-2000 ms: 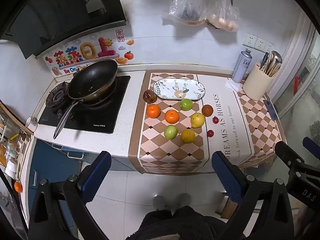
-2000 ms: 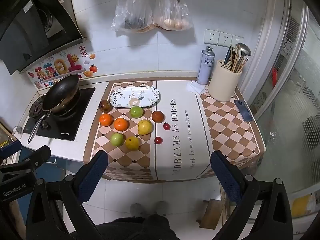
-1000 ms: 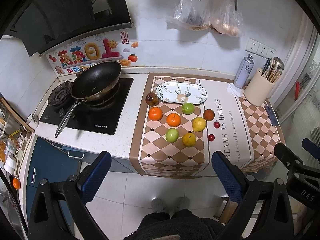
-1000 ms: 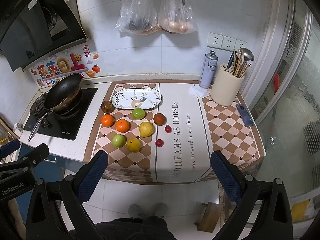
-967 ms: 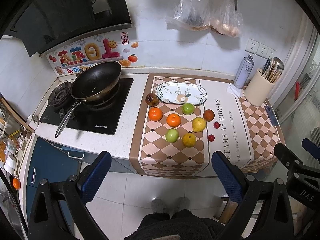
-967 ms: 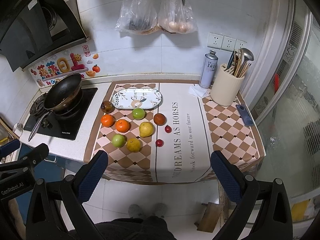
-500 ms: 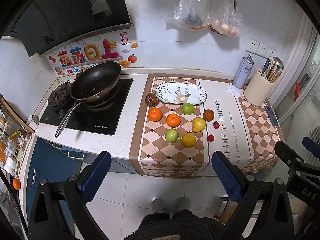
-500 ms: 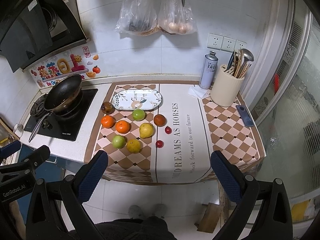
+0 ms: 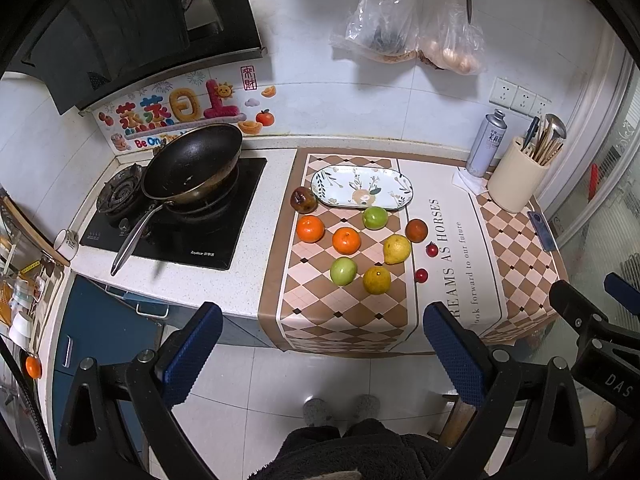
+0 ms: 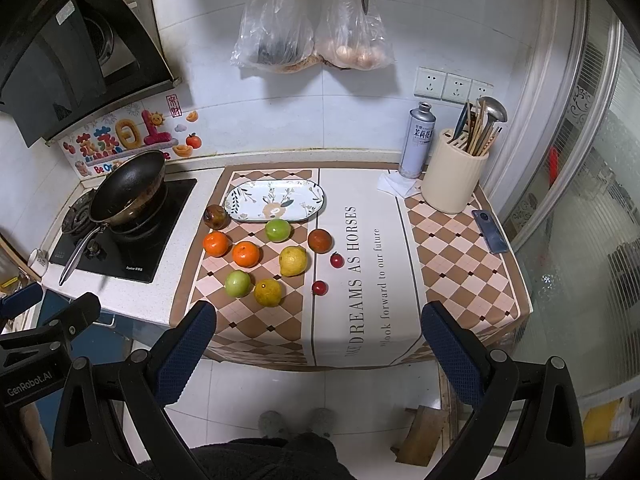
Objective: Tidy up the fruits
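Observation:
Several fruits lie on the checkered mat of the counter: two oranges (image 9: pixel 310 228), two green apples (image 9: pixel 375 217), a yellow pear (image 9: pixel 397 249), a yellow citrus (image 9: pixel 377 279), a dark brown fruit (image 9: pixel 304 200) and small red ones (image 9: pixel 421 275). Behind them sits an oval floral plate (image 9: pixel 362 193) with nothing on it; the right wrist view shows the plate (image 10: pixel 274 201) and the pear (image 10: pixel 293 261). My left gripper (image 9: pixel 322 348) and right gripper (image 10: pixel 316 346) both hang open, high above the floor in front of the counter, holding nothing.
A black wok (image 9: pixel 192 164) rests on the stove at left. A spray can (image 10: pixel 417 140), a cream utensil holder (image 10: pixel 452 184) and a phone (image 10: pixel 490 237) stand at the right end. Plastic bags (image 10: pixel 312 36) hang on the wall. A person's slippered feet (image 9: pixel 340 410) show below.
Both views have drifted slightly; the counter sits a little lower in frame than two seconds ago. The fruits and plate have not moved, and both grippers stay open.

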The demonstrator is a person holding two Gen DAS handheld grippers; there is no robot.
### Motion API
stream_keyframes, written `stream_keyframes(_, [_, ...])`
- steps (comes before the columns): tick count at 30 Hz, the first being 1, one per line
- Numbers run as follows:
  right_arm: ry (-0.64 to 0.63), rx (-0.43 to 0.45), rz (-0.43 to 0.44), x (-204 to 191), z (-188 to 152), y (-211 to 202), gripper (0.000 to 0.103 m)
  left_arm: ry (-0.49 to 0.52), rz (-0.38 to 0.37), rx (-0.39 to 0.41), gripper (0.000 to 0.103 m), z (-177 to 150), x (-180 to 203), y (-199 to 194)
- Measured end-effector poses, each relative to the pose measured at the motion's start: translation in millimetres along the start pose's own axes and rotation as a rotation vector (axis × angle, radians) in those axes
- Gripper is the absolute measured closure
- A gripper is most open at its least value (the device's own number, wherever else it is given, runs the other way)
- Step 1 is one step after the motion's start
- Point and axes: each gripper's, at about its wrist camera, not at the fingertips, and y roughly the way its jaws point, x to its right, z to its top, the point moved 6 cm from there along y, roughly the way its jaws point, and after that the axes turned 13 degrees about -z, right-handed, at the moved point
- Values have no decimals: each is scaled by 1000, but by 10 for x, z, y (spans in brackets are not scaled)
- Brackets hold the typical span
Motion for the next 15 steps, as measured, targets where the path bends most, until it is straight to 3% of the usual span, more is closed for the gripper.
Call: stream_keyframes(15, [2,-1,3,-12,38,-25,0,1,0,1,0,-7,-3,-1])
